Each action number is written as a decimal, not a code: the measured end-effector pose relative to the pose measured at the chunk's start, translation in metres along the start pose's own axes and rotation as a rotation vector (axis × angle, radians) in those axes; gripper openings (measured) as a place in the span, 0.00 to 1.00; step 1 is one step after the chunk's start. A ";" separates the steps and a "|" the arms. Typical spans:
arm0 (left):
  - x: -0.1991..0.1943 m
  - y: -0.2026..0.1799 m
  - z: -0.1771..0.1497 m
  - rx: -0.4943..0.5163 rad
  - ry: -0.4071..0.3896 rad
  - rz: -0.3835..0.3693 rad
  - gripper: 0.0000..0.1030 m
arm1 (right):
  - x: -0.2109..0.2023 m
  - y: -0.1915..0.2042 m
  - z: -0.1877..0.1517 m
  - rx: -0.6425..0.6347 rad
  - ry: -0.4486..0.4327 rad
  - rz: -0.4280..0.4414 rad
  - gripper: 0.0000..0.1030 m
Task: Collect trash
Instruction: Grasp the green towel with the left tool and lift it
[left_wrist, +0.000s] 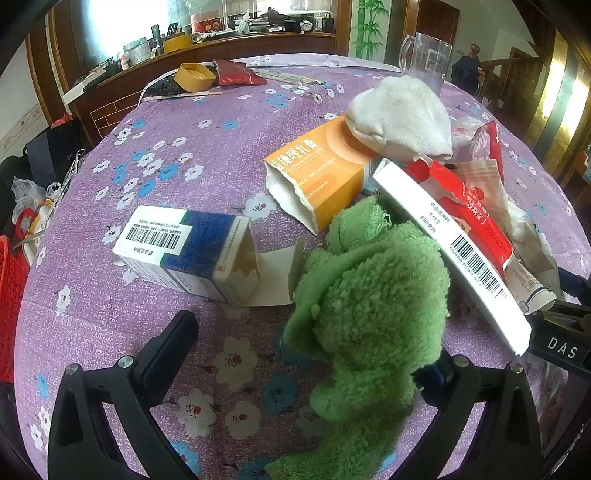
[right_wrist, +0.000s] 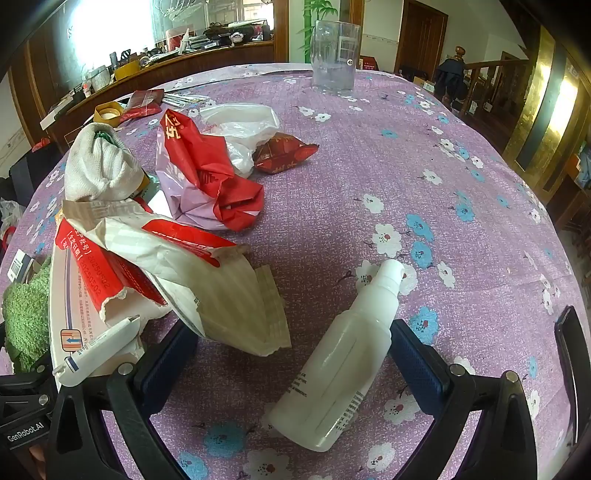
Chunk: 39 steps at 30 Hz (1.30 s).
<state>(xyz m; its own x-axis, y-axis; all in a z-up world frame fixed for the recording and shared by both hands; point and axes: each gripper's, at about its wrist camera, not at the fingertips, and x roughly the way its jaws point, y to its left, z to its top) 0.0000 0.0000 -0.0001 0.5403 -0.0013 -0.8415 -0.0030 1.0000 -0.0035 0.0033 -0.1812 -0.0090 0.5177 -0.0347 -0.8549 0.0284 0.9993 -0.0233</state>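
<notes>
**A:** What sits on the desk (left_wrist: 207, 155)?

**B:** A purple cloth with blue and white flowers covers it. Trash is heaped toward the middle: an open blue and white carton (left_wrist: 184, 254) lying on its side, an open orange carton (left_wrist: 321, 173), a long white and red box (left_wrist: 454, 243) and crumpled red wrappers (right_wrist: 207, 173). A white sock (left_wrist: 402, 118) rests on the orange carton.

**A:** Where are the tools?

**B:** The left hand-held gripper (left_wrist: 314, 354) tilts down over a green fuzzy cloth (left_wrist: 369, 302), jaws spread wide, pinching nothing. The cloth drapes over its right finger, so I cannot tell whether it touches.

**A:** And the other?

**B:** The right hand-held gripper (right_wrist: 291, 354) is also spread wide. A white spray bottle (right_wrist: 343, 358) lies flat between its fingers, nozzle pointing toward the far edge; the pads do not press it.

**A:** Why there?

**B:** Likely each is lined up to close on one piece. A clear plastic jug (right_wrist: 334, 55) stands upright near the far edge, apart from the heap.
</notes>
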 end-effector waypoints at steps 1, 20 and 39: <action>0.000 0.000 0.000 0.001 -0.001 0.001 1.00 | 0.000 0.000 0.000 -0.001 0.001 -0.001 1.00; -0.099 0.019 -0.042 0.055 -0.194 -0.079 1.00 | -0.101 -0.004 -0.042 -0.053 -0.137 0.058 1.00; -0.189 0.070 -0.135 -0.014 -0.585 0.134 1.00 | -0.204 0.033 -0.137 -0.080 -0.481 -0.082 0.98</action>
<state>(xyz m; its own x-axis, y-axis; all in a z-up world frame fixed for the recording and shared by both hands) -0.2154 0.0701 0.0859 0.9078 0.1317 -0.3982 -0.1121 0.9911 0.0723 -0.2185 -0.1397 0.0933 0.8533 -0.0957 -0.5125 0.0295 0.9903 -0.1358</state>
